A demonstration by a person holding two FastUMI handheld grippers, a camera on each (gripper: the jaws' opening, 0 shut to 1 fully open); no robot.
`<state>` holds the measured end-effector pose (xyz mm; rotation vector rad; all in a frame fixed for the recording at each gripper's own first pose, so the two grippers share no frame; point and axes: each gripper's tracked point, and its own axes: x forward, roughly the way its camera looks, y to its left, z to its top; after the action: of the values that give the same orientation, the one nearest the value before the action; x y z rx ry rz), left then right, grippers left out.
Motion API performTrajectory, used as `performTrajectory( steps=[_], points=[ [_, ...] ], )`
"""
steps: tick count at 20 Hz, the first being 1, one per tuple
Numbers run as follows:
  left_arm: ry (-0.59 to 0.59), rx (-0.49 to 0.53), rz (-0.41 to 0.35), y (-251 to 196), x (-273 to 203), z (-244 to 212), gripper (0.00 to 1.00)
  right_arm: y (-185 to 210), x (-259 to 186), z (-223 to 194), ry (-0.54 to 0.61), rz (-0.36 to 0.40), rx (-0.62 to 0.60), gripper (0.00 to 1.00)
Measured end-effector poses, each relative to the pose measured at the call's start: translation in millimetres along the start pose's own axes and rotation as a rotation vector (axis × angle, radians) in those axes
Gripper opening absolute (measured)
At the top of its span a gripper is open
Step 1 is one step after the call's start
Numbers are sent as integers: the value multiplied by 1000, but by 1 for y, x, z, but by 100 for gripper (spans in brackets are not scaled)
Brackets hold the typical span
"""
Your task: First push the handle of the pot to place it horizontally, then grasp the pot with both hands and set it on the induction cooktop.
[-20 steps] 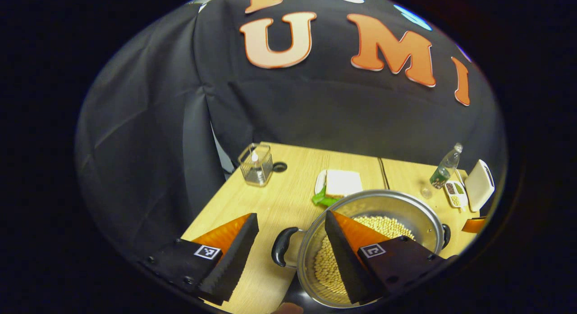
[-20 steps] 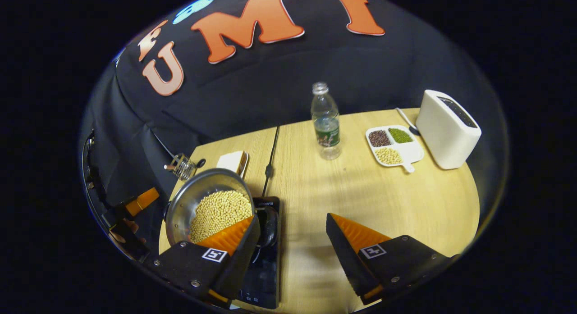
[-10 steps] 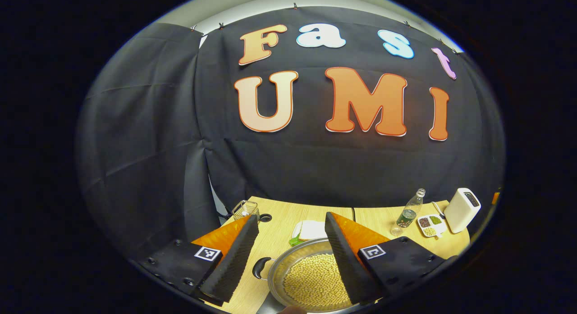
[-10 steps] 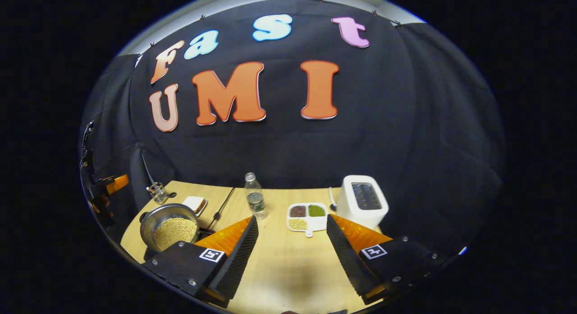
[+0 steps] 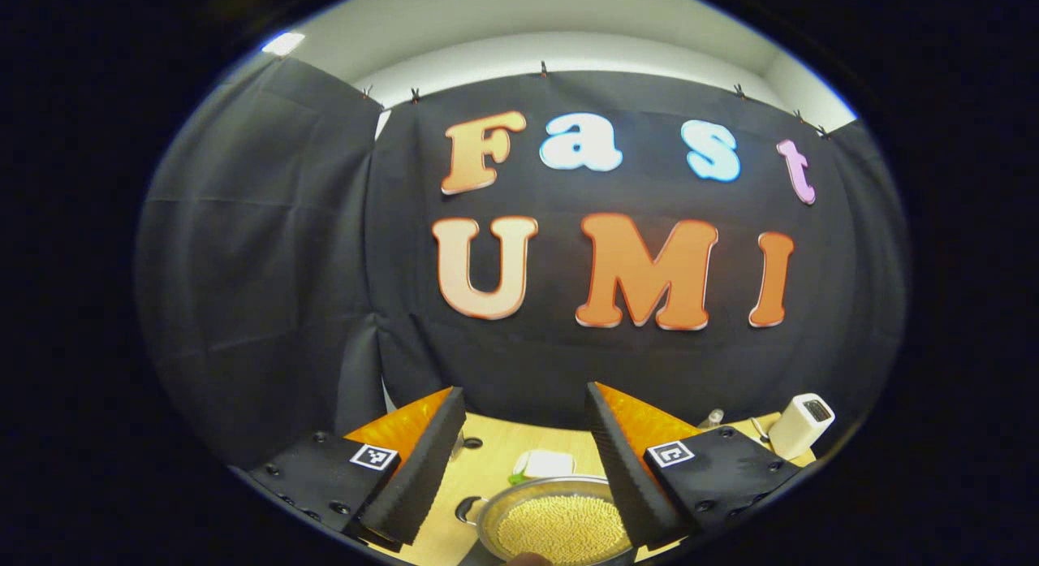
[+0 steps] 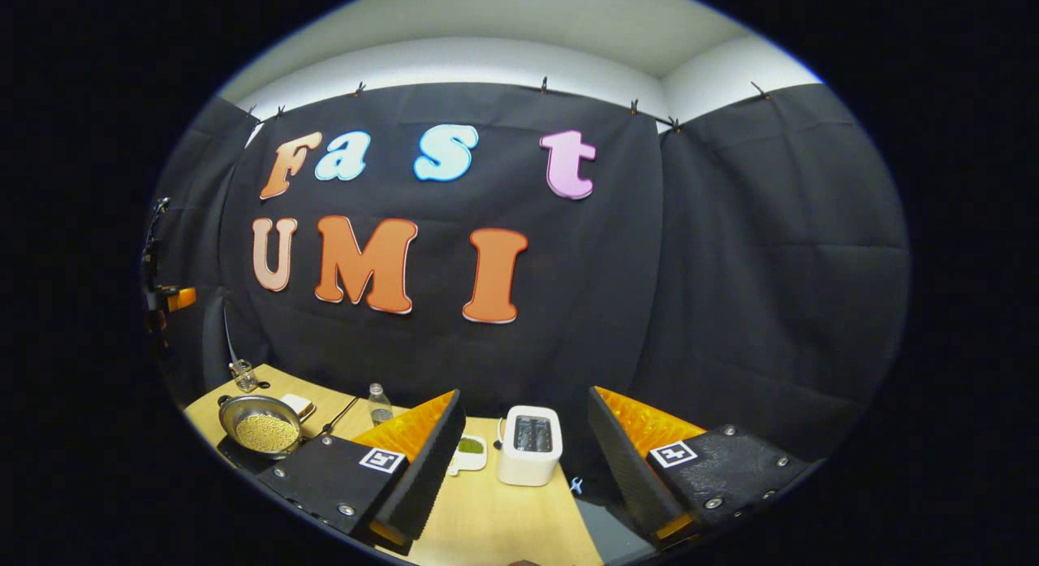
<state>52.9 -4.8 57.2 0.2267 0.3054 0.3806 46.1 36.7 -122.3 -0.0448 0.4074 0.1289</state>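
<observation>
Black cloth hangs as the booth's wall behind everything we see, with a strip of pale ceiling above it, and a light wooden table (image 6: 503, 517) stretches along the bottom of both views.

In the left gripper view, we find the left gripper (image 5: 521, 456) raised over the near side of the table, its two fingers spread wide with nothing between them. Below and between them sits the pot (image 5: 560, 527), a round steel pan filled with small pale yellow beans. One dark side handle (image 5: 466, 509) sticks out to the pot's left in this view. Just beyond the pot lies a small white item on a plate (image 5: 542, 465) with a bit of green beside it, and farther to the right stands a white toaster (image 5: 799, 414).

In the right gripper view, we see the right gripper (image 6: 523, 460) likewise held with its fingers well apart, gripping nothing. The pot (image 6: 260, 428) lies far off to the left in this view, resting on a dark flat slab that we take for the induction cooktop (image 6: 235, 456), though we cannot make it out clearly. Near it stand a clear plastic bottle (image 6: 379, 403) and a small glass container (image 6: 242, 376). The toaster (image 6: 530, 444) stands between the fingers, with a white divided dish (image 6: 469, 451) just to its left.
</observation>
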Motion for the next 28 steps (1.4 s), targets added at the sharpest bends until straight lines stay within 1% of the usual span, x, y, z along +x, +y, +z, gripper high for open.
performTrajectory(
  steps=[1, 2, 3, 4, 6, 8, 9, 10, 11, 12, 15, 17, 19, 22, 23, 25, 26, 28],
  points=[
    [-44, 0, 27, 3, -6, 21, 96, -11, -7, 12, -31, -14, -10, 94],
    [-76, -2, 40, 4, -15, 35, 97, -18, -10, 22, -56, -23, -13, 94],
    [-110, -9, 49, 4, -21, 54, 94, -24, -16, 33, -79, -27, -10, 94],
    [-148, -19, 49, 5, -27, 73, 94, -26, -18, 45, -105, -25, -2, 94],
    [-216, -52, 27, 0, -41, 104, 93, -29, -23, 65, -144, -18, 4, 94],
    [-264, -102, -29, -15, -61, 136, 93, -32, -23, 81, -173, -21, -9, 95],
    [-289, -115, -47, -21, -68, 150, 93, -34, -27, 91, -195, -22, -15, 99],
    [-319, -113, -61, -23, -76, 164, 94, -34, -28, 102, -220, -19, -19, 95],
    [-352, -95, -64, -24, -83, 176, 94, -34, -30, 110, -239, -16, -23, 95],
    [-381, -72, -55, -23, -93, 186, 93, -33, -30, 116, -251, -15, -26, 99],
    [-446, -45, -47, -22, -109, 209, 93, -32, -31, 127, -270, -23, -26, 99],
    [-485, -56, -64, -24, -117, 226, 94, -35, -31, 134, -279, -32, -22, 93],
    [-506, -61, -63, -21, -120, 236, 92, -35, -38, 146, -303, -37, -15, 96],
    [-503, -85, -81, -19, -124, 241, 93, -35, -42, 156, -316, -40, -8, 95],
    [-498, -88, -89, -20, -124, 241, 95, -36, -44, 158, -314, -42, -11, 95],
    [-491, -78, -93, -19, -122, 242, 93, -37, -44, 162, -313, -52, -17, 95],
    [-487, -71, -90, -19, -121, 242, 95, -36, -42, 165, -315, -53, -18, 95],
    [-478, -73, -95, -21, -117, 240, 94, -32, -40, 165, -314, -50, -14, 95]
  ],
)
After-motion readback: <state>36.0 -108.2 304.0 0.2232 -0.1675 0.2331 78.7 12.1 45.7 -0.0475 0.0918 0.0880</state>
